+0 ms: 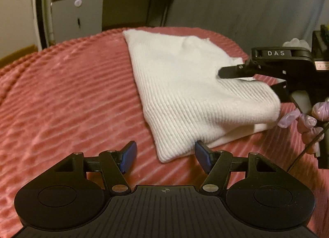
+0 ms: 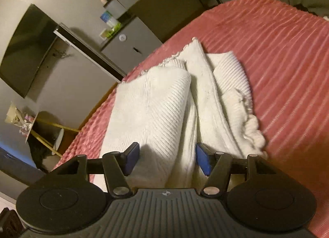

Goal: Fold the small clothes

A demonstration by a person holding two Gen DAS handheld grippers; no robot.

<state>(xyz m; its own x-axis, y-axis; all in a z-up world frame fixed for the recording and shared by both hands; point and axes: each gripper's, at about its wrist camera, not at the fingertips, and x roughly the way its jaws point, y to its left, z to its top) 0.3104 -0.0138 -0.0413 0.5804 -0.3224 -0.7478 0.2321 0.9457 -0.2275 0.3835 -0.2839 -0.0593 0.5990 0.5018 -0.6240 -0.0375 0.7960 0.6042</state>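
Note:
A white ribbed knit garment (image 1: pixel 185 86) lies folded on the pink ribbed blanket (image 1: pixel 72 98). My left gripper (image 1: pixel 164 156) is open and empty, just short of the garment's near corner. My right gripper shows in the left wrist view (image 1: pixel 236 73) at the garment's right side, one finger above a raised fold. In the right wrist view my right gripper (image 2: pixel 167 158) is open, its jaws on either side of the garment's (image 2: pixel 160 102) near edge, without pinching it. A frilled hem (image 2: pixel 246 118) lies to the right.
The blanket (image 2: pixel 277 53) covers a bed. Beyond its far edge stand a grey cabinet (image 1: pixel 76 18) and a dark desk (image 1: pixel 133 3). A wall television (image 2: pixel 26 51) hangs to the left. A gloved hand (image 1: pixel 304 118) holds the right gripper.

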